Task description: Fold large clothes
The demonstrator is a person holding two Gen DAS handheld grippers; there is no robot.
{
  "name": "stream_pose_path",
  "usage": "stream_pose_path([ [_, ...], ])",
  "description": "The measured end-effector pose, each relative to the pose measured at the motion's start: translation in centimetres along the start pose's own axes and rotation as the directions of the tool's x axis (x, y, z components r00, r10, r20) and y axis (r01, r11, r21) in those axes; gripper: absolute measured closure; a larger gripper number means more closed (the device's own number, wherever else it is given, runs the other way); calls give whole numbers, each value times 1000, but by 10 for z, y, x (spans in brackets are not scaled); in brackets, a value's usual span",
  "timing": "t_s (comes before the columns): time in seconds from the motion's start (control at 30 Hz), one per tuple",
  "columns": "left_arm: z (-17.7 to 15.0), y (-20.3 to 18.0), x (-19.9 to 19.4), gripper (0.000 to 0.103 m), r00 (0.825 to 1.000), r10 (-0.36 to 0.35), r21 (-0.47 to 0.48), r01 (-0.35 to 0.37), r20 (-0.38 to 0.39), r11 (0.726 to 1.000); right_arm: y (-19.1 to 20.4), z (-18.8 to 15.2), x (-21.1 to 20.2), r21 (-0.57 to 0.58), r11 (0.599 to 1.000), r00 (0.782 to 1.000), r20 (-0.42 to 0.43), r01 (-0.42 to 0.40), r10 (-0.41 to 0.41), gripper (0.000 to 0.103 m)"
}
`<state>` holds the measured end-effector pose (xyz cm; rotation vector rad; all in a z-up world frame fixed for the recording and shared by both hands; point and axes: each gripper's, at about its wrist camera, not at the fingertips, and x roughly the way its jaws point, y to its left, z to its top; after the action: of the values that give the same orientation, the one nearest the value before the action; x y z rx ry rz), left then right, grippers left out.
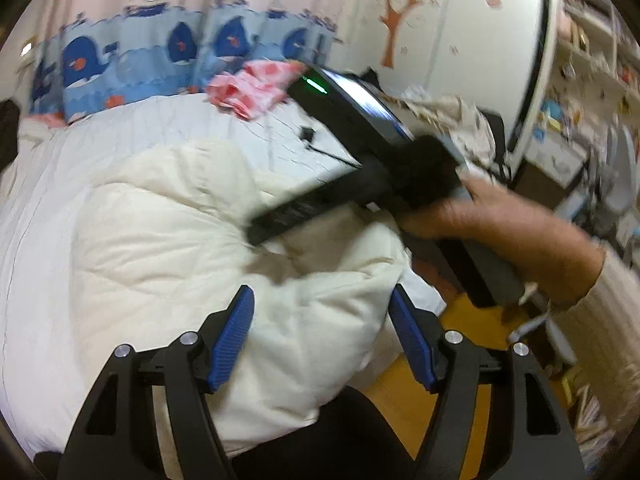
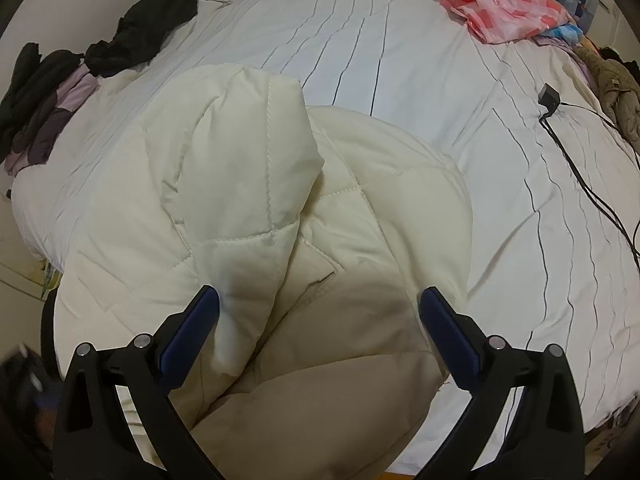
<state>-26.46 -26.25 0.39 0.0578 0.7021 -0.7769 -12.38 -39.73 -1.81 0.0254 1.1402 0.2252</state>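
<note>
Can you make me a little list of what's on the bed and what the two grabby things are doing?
bed: white striped cover
big thing: cream puffy jacket, bunched up
other clothes: black pile, pink checked cloth
cable: black charger on cover
left tool: open, holding nothing
right tool: open, over jacket
</note>
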Motion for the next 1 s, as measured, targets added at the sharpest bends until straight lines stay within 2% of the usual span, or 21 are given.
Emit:
stream_pose_path([
  [0.07,4,29,-18,32,998,40,-102,-35,53,994,-1,-2,0,-4,1000,1000,-1,10,-10,7],
  [0.13,8,61,-30,29,993,83,-214,-63,88,975,-2,-5,1,-1,1000,1000,-1,14,-14,7],
  [0.2,11,95,-30,27,989,131,-317,-103,67,943,-7,-10,2,7,1000,1000,-2,22,-22,7],
  [0.27,9,112,-19,27,992,121,-346,-107,19,932,-11,-17,5,10,999,999,-13,52,-52,7],
  [0.33,2,114,5,27,991,119,-318,-133,-63,939,-17,-26,9,24,996,995,-51,82,-81,7],
  [0.43,-6,91,17,23,970,235,-182,-242,-62,953,-20,-30,4,33,997,995,-61,76,-74,7],
  [0.53,-7,87,21,22,965,258,-176,-263,-54,949,-14,-22,-29,44,995,994,53,90,-92,7],
  [0.6,-8,88,21,22,964,258,-182,-264,-56,947,-10,-8,-52,59,995,986,143,79,-87,7],
  [0.67,-6,87,20,22,962,267,-182,-273,-58,945,-1,8,-61,41,997,978,191,72,-78,7],
  [0.77,-4,83,22,22,958,282,-177,-288,-57,941,22,24,-41,-26,992,982,149,125,-120,7],
  [0.83,-4,81,22,22,959,275,-174,-282,-59,944,31,23,-11,-80,967,968,86,243,-236,7],
  [0.87,-4,80,23,22,961,268,-168,-275,-61,947,29,18,5,-84,962,964,80,260,-253,7],
  [1.0,-3,78,25,22,969,240,-123,-247,-65,961,3,-8,27,22,980,976,88,196,-197,7],
])
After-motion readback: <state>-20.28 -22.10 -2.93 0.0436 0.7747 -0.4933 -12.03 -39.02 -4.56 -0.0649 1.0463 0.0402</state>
